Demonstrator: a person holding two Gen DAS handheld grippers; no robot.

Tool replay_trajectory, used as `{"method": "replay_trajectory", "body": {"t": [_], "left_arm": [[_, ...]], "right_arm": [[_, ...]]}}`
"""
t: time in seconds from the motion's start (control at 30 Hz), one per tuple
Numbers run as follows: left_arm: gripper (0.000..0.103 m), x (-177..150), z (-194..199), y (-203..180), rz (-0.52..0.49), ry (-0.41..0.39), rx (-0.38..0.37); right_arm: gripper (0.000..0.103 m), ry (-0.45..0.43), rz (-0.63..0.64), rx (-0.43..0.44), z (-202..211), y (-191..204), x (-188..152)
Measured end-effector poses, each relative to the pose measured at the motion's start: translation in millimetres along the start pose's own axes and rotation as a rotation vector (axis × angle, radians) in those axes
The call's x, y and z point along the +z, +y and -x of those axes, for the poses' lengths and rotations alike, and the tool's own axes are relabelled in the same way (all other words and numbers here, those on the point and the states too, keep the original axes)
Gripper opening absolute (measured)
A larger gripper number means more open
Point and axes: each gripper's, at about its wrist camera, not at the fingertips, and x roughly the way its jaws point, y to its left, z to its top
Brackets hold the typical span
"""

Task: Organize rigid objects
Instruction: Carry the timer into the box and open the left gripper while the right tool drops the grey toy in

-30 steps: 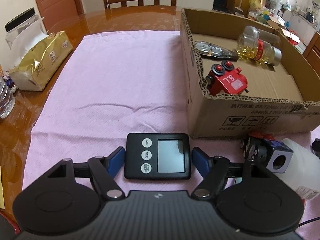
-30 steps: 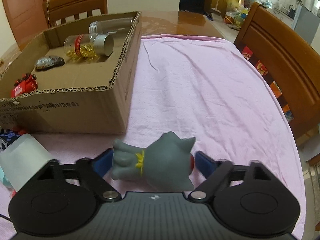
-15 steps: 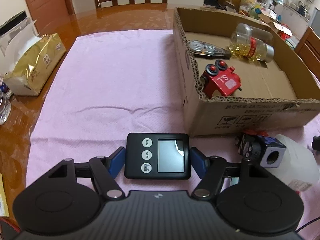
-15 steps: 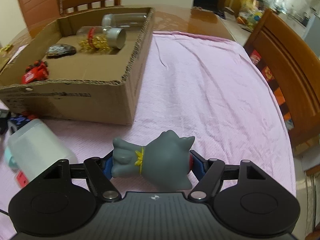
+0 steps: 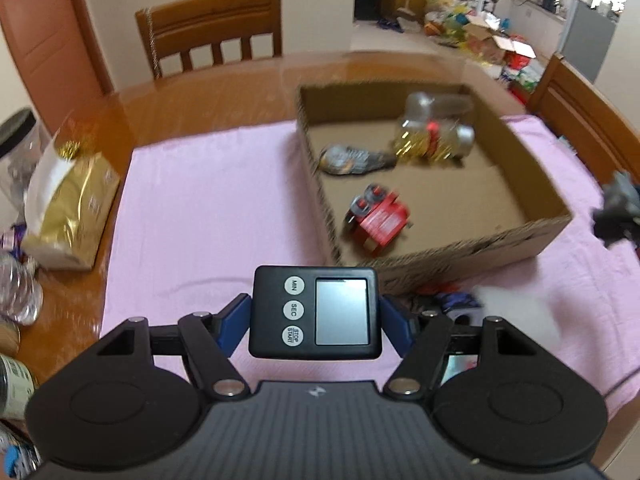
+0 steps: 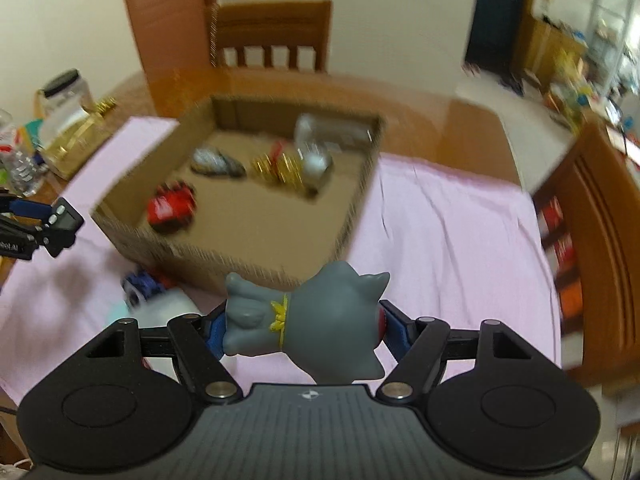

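Left gripper [image 5: 315, 322]: we see its blue fingers clamped on the short sides of a black digital timer [image 5: 315, 312], face up, long axis lying crosswise between the fingers. Right gripper [image 6: 302, 330]: clenched on a grey figurine [image 6: 306, 326], also held crosswise, its ears to the right. The open cardboard box [image 5: 460, 254] lies ahead of both tools: ahead and to the right of the left one, ahead and slightly left of the right one. We judge both about equally near its front wall, so each load must clear that wall before release. Inside lie a red toy [image 5: 378, 220], a clear jar [image 5: 434, 140] and a grey flat object we cannot identify. Motion blur softens the box contents; the white container [image 5: 516, 312] and the dark item beside it, just before the box, are partly hidden by the left gripper.
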Motion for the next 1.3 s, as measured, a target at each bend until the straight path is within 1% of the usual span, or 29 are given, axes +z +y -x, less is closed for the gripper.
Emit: {"method": "replay_trajectory", "body": {"t": [0.1,0.2,0.37,0.53,0.57,0.6,0.63,0.7,0.8,1.03,1.1,1.3], "left_arm": [[0.069,8,9,-6,-0.014,-0.026,-0.014],[0.069,16,15,-12,-0.025,-0.05,-0.024],[0.069,25,18,-17,-0.05,-0.066,-0.023],[0.069,32,17,-17,-0.05,-0.07,-0.013],[0.069,33,16,-17,-0.05,-0.071,-0.012],[0.069,34,15,-18,-0.053,-0.072,-0.013],[0.069,36,14,-18,-0.055,-0.074,-0.012],[0.069,39,12,-20,-0.059,-0.075,-0.015],[0.069,46,7,-25,-0.069,-0.08,-0.03],[0.069,62,-10,-48,-0.129,-0.085,-0.083],[0.069,67,-18,-57,-0.146,-0.084,-0.098],[0.069,79,-45,-79,-0.176,-0.066,-0.148]], "right_arm": [[0.077,-0.048,0.032,0.029,3,6,23],[0.077,-0.079,0.078,0.051,-3,14,43],[0.077,-0.07,0.122,0.066,-32,20,68],[0.078,-0.072,0.149,0.07,-54,21,89],[0.084,-0.081,0.154,0.068,-57,21,92],[0.097,-0.094,0.155,0.058,-57,20,94],[0.103,-0.106,0.158,0.05,-57,19,96],[0.103,-0.124,0.162,0.058,-56,17,98],[0.103,-0.118,0.161,0.051,-53,13,96],[0.103,-0.095,0.146,0.026,-48,3,80],[0.103,-0.093,0.14,0.009,-47,-1,76],[0.103,-0.077,0.104,0.005,-45,-11,65]]}}
